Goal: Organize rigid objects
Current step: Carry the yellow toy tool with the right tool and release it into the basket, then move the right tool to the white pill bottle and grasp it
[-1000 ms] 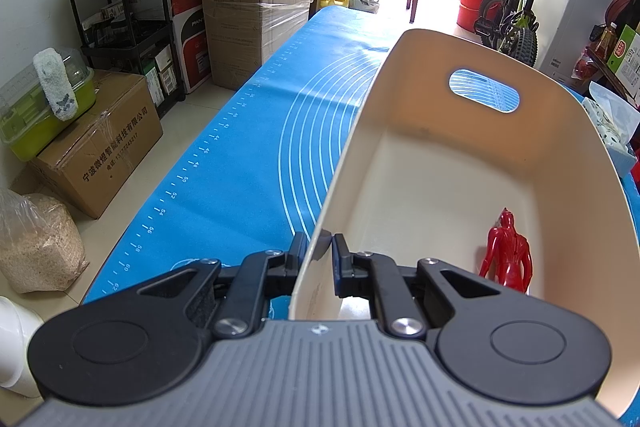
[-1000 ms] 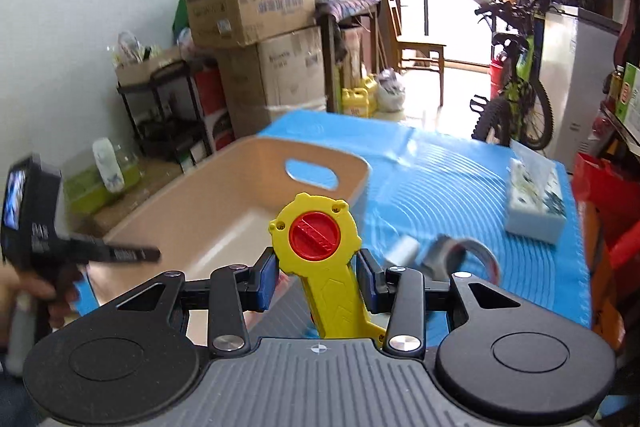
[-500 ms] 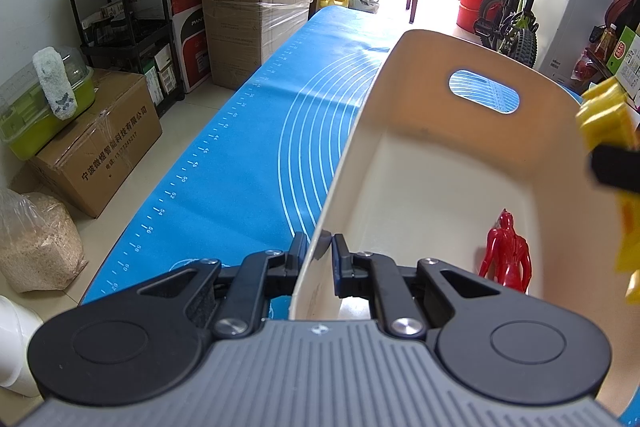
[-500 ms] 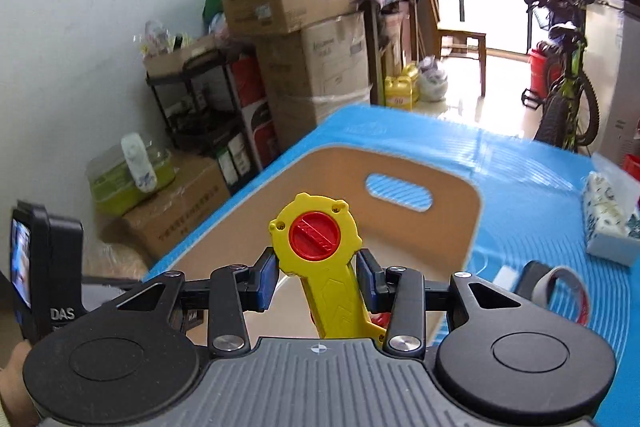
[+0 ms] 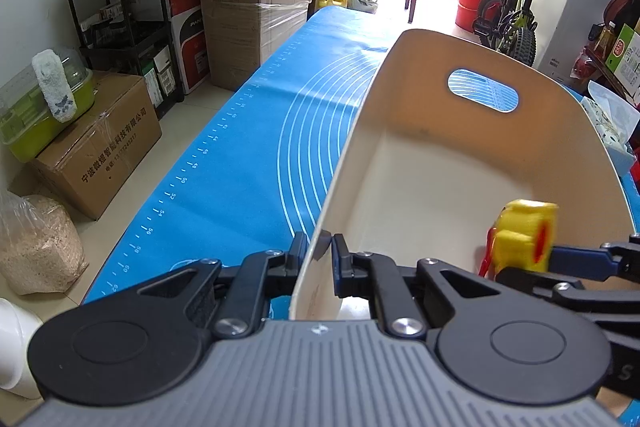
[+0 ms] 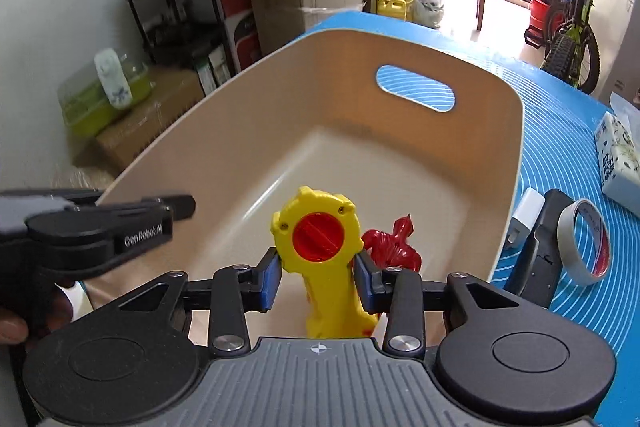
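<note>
Your right tool holds the yellow toy inside the beige bin while your left tool clamps the bin's wall.

Your right tool (image 6: 316,277) grips a yellow plastic toy with a round red knob (image 6: 318,247) between its blue pads, low over the near end of the bin's floor; its pads press the toy's sides. Your left tool (image 5: 320,259) is closed narrowly on the near left wall of the beige plastic bin with an oval handle cut-out (image 5: 460,163), one finger outside, one inside. Just right of the yellow toy, a red plastic figure (image 6: 394,243) lies on the bin floor. The bin sits on the blue ruled mat covering the surface (image 5: 240,179). Right of the bin on the mat lie a roll of white tape (image 6: 586,241), a black device (image 6: 536,255) and a patterned tissue pack (image 6: 616,159).
</note>
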A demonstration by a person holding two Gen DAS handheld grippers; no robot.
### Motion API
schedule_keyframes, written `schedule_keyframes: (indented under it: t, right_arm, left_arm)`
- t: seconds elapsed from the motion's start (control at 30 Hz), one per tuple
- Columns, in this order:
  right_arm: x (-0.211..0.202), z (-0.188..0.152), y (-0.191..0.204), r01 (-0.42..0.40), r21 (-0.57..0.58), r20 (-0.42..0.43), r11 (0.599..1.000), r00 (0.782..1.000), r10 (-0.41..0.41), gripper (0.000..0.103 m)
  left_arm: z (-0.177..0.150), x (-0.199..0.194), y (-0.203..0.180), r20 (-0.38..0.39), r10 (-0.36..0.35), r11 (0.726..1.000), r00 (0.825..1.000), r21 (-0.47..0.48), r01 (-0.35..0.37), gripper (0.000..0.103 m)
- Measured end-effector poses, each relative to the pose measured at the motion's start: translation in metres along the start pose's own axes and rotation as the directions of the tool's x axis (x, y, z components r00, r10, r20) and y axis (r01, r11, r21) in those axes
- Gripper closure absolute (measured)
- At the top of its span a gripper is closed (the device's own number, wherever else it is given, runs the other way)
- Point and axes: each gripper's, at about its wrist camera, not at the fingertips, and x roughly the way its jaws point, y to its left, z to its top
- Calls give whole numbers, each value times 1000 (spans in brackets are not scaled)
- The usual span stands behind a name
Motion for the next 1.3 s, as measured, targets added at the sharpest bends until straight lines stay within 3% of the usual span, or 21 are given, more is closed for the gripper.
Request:
schedule_keyframes:
  t: [0.17,0.27,0.37,0.67,0.87,1.03,1.3]
  right_arm:
    - [-7,1,-12,-36,61,23,997,999,35,53]
    - [-20,4,-19,-44,87,62,995,997,38,41]
    - [-36,6,-32,-63,117,99,991,994,52,39]
    - [-81,-18,-87,7,193,160,981,986,-38,37]
    - [-79,-50,-140,106,276,91,955,987,-135,37]
    - [-67,-78,-177,133,382,17,914,988,-151,37]
    - [-42,-105,-203,218,427,-73,878,976,-207,37]
  left_arm:
    - [0,1,-1,-1,0,1000,1000,3,0,89]
    - [1,0,0,-2,-2,1000,1000,0,2,89]
    - [1,0,1,-2,-1,1000,1000,1,1,89]
    - [2,1,3,-2,-4,1000,1000,-1,4,89]
    - [2,0,3,-1,-4,1000,1000,-1,4,89]
    - [2,0,2,-1,-4,1000,1000,-2,4,89]
    - [2,1,3,-2,-4,1000,1000,-2,4,89]
